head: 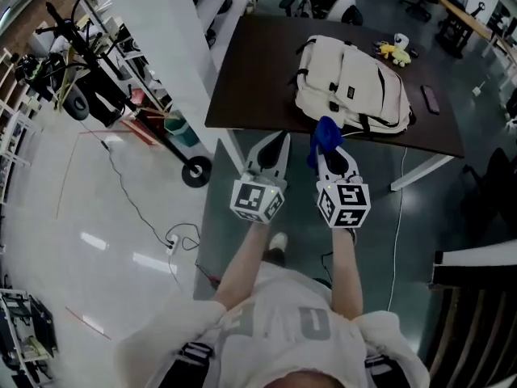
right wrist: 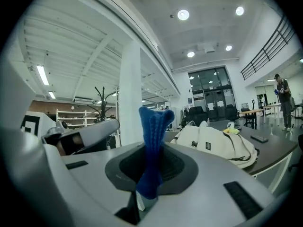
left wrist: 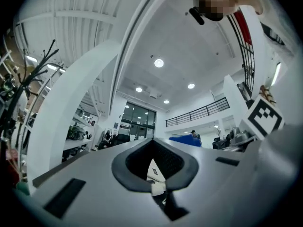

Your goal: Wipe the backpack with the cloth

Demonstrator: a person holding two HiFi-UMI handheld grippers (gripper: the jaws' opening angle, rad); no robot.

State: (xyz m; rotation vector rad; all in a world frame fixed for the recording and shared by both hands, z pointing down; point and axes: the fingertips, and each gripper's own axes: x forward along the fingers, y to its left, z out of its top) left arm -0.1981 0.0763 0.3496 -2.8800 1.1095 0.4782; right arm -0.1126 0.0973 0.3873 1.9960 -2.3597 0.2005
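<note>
Your cream fabric backpack (head: 352, 82) w/ black straps and trim lies flat on the dark brown table (head: 258, 71), front pocket up, toward the table's near edge and right of centre. There is a small dark label on the front panel. Black straps hang loose along the pack's near side, and another loops at its left side. The pack is zipped shut, slightly slumped.

Your blue knitted cloth (right wrist: 154, 141) is bunched into a narrow strip, pinched between the jaws of your right gripper (right wrist: 150, 176). It stands upright past the jaw tips w/ the top end flared. In the right gripper view the backpack (right wrist: 218, 143) lies beyond the cloth, to its right, apart from it.
</note>
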